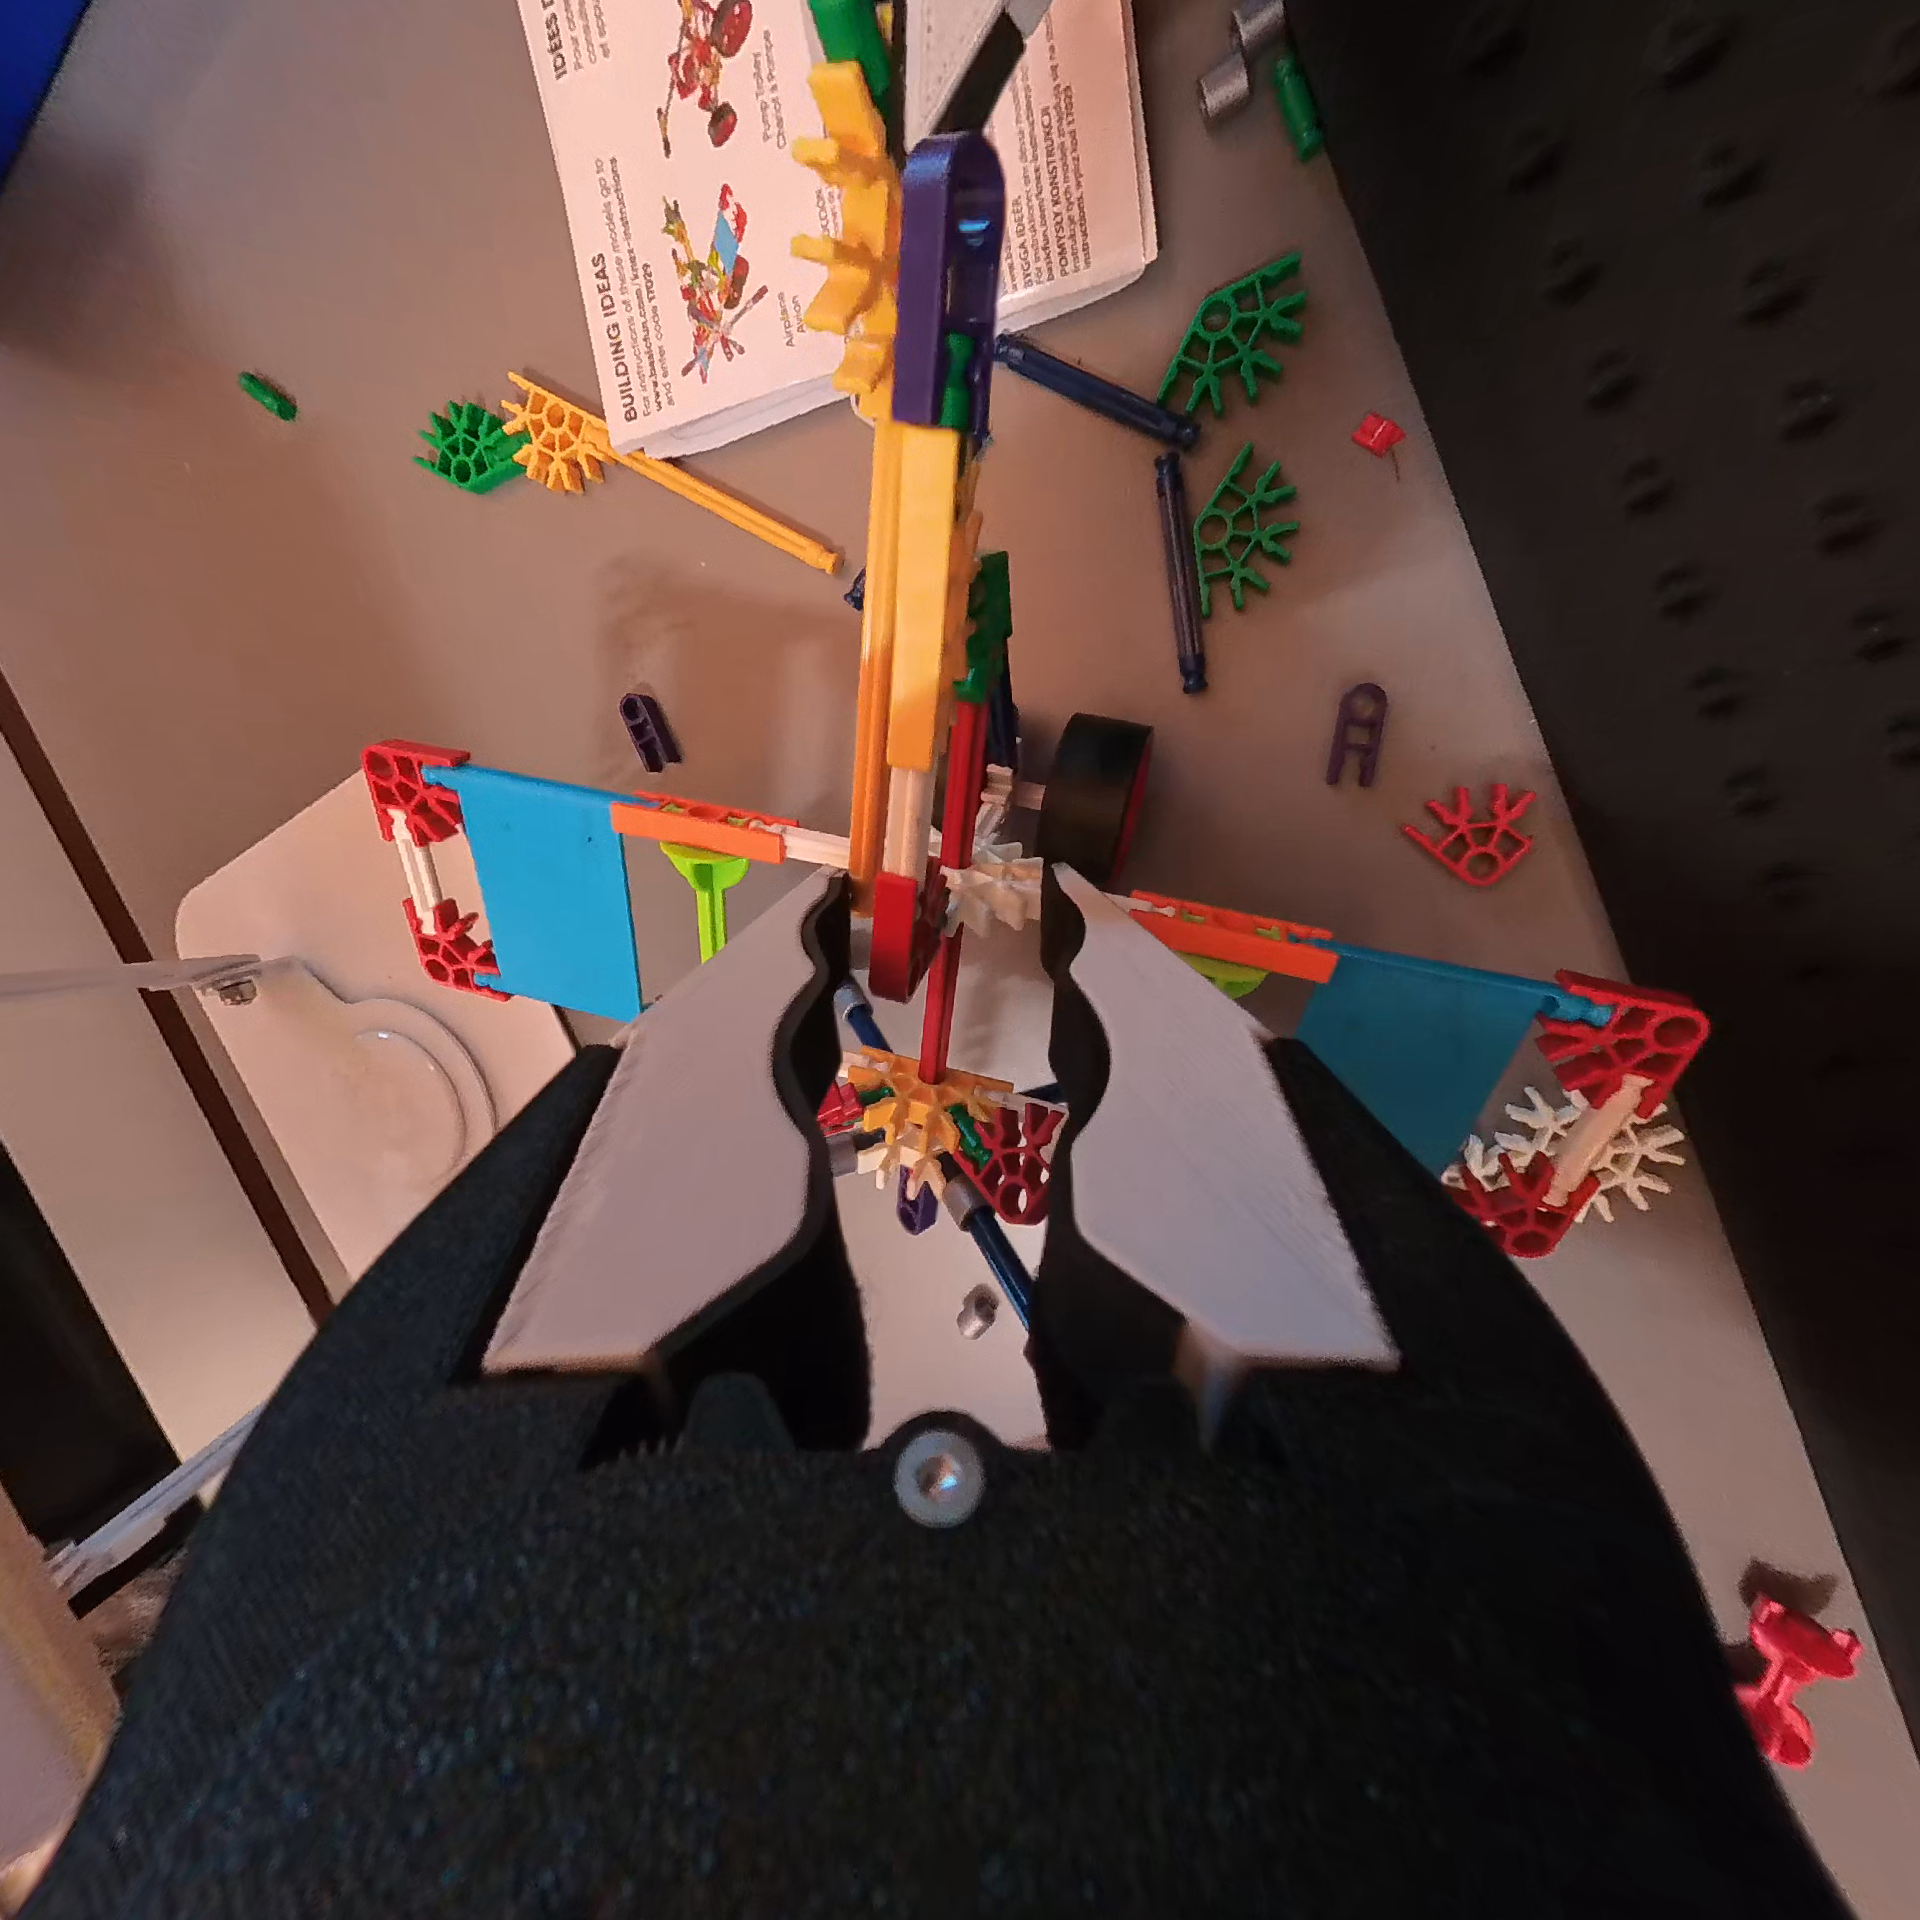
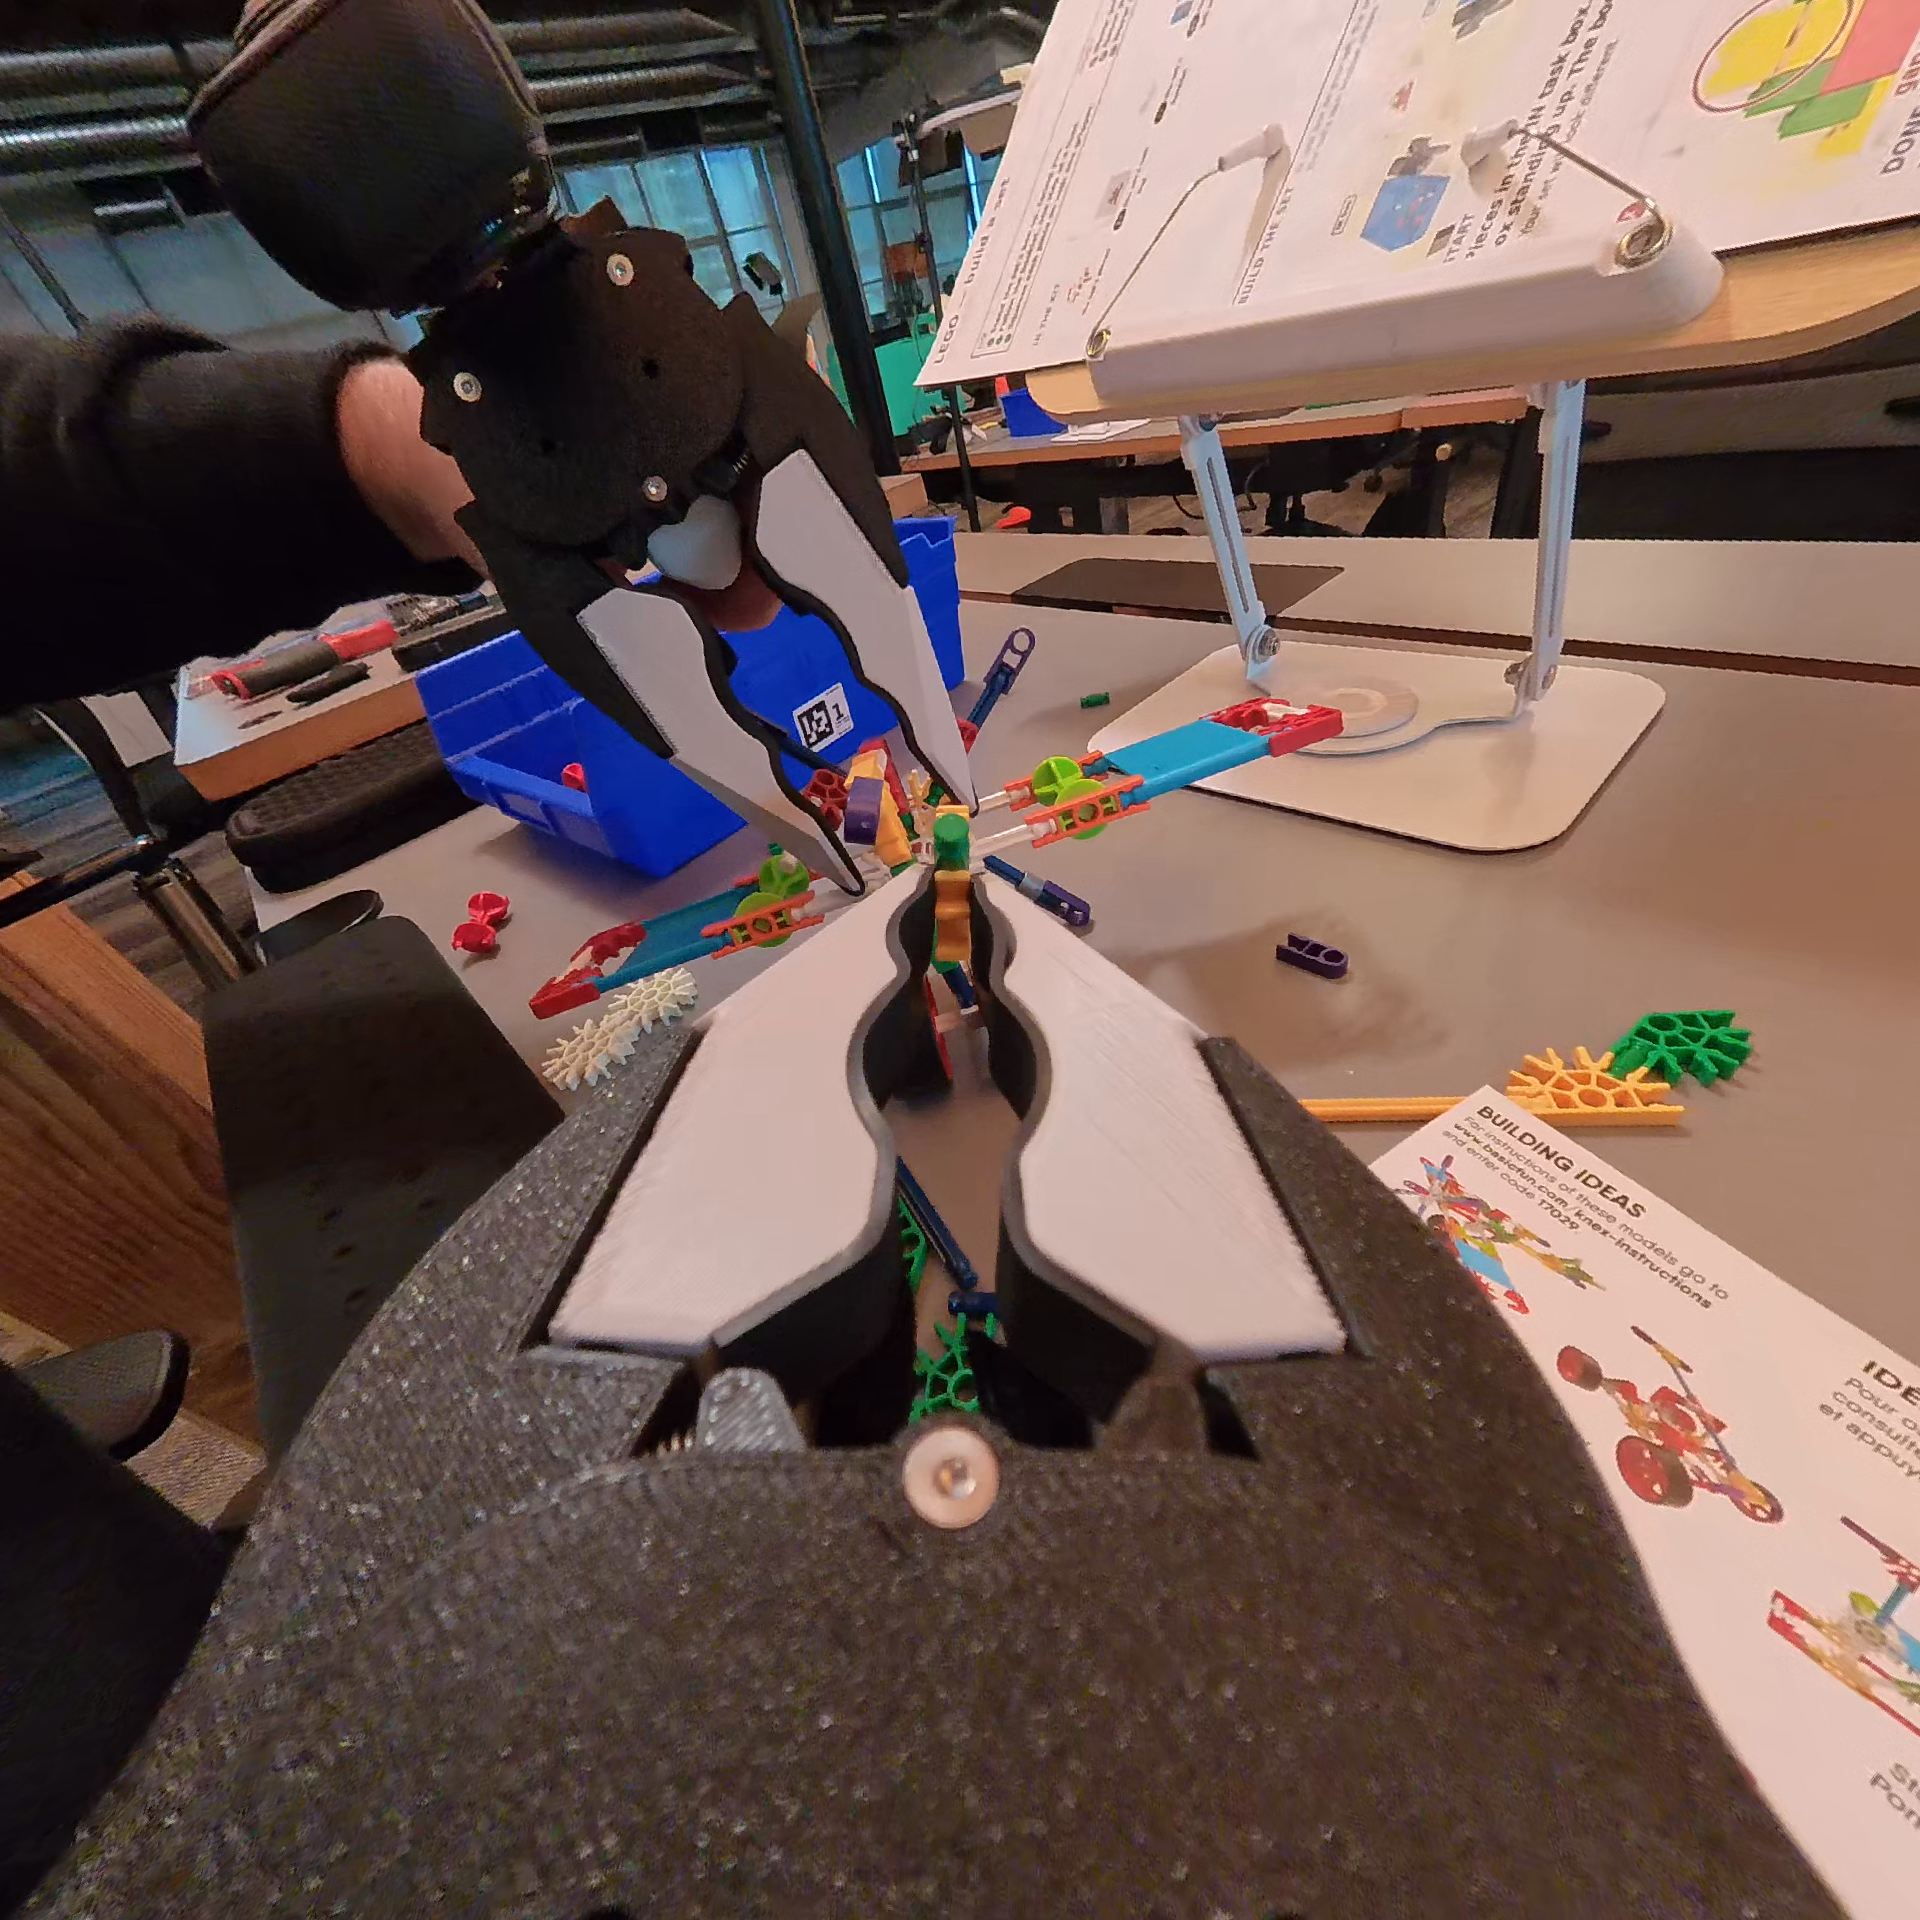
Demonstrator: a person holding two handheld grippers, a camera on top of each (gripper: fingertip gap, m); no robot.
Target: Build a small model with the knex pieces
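A colourful rod-and-connector toy model [image 1: 920,665] stands on the grey table [image 1: 312,582]. It has two blue wing panels [image 1: 551,883] and a long yellow spine tipped with a purple piece [image 1: 951,270]. My left gripper [image 1: 945,878] is open, its fingers straddling the model's centre by the red and white connectors. One fingertip [image 1: 826,894] is close against the spine's base. In the right wrist view my right gripper [image 2: 951,883] is shut on the model's yellow-and-green spine end [image 2: 951,914]. The left gripper [image 2: 914,847] shows there too, open over the model.
An instruction leaflet [image 1: 831,208] lies beyond the model and shows in the right wrist view [image 2: 1662,1351]. Loose green connectors [image 1: 1236,332], dark blue rods [image 1: 1179,571], a black wheel [image 1: 1096,800] and a purple connector [image 2: 1311,954] are scattered. A blue bin [image 2: 582,748] and white document stand [image 2: 1403,727] sit behind. My right fingertips sit around 10 centimeters from my left ones.
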